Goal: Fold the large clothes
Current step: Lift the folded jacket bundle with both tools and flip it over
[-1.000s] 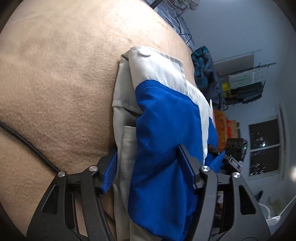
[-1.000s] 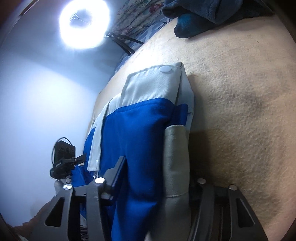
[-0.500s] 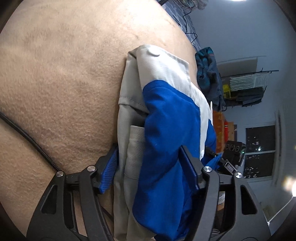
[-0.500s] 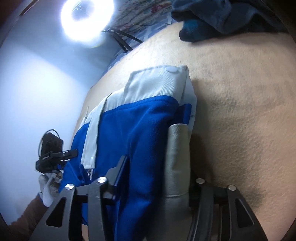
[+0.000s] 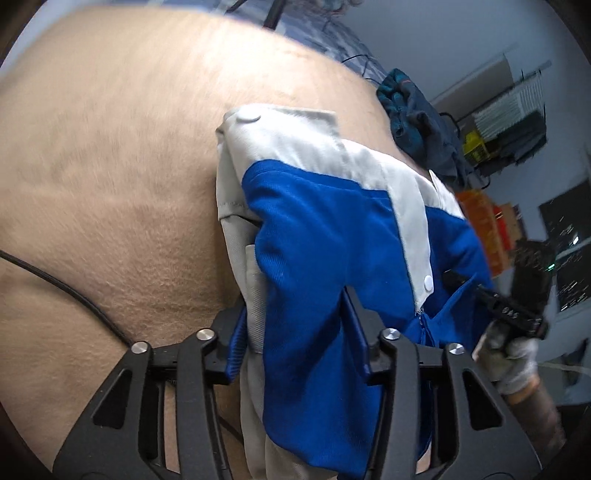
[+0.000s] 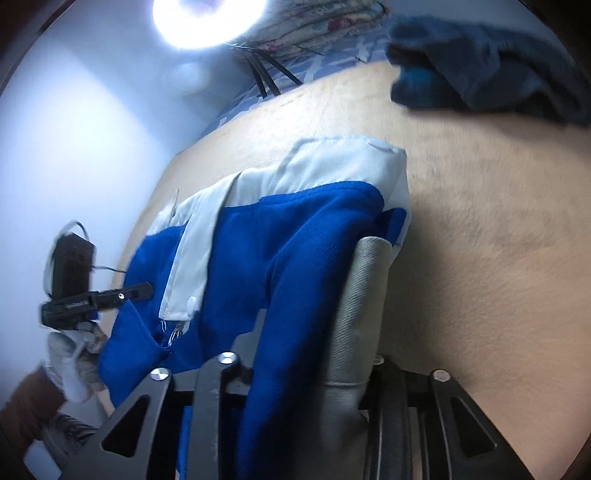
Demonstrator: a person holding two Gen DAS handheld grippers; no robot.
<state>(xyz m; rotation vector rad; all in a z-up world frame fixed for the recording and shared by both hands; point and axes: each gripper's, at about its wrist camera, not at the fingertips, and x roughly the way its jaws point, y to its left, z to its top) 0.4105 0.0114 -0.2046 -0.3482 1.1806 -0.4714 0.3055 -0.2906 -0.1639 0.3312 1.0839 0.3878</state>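
A blue and light-grey jacket (image 5: 325, 229) with snap buttons lies folded over the tan blanket (image 5: 110, 155). My left gripper (image 5: 295, 325) is shut on the jacket's near edge, with thick cloth bunched between the fingers. My right gripper (image 6: 314, 339) is shut on the same jacket (image 6: 295, 240) at its other near corner, beside a grey ribbed cuff (image 6: 362, 295). Each view shows the other gripper and a gloved hand at the jacket's far side. The jacket's far end with a white snap rests on the blanket.
A dark teal garment (image 5: 417, 122) lies bunched on the blanket beyond the jacket; it also shows in the right wrist view (image 6: 491, 62). A black cable (image 5: 66, 291) crosses the blanket at left. A ring light (image 6: 207, 18) and shelves (image 5: 509, 122) stand behind.
Both grippers have swung with the jacket still held; the views have tilted and blurred. The jacket's near edge has lifted and spread wider across the blanket.
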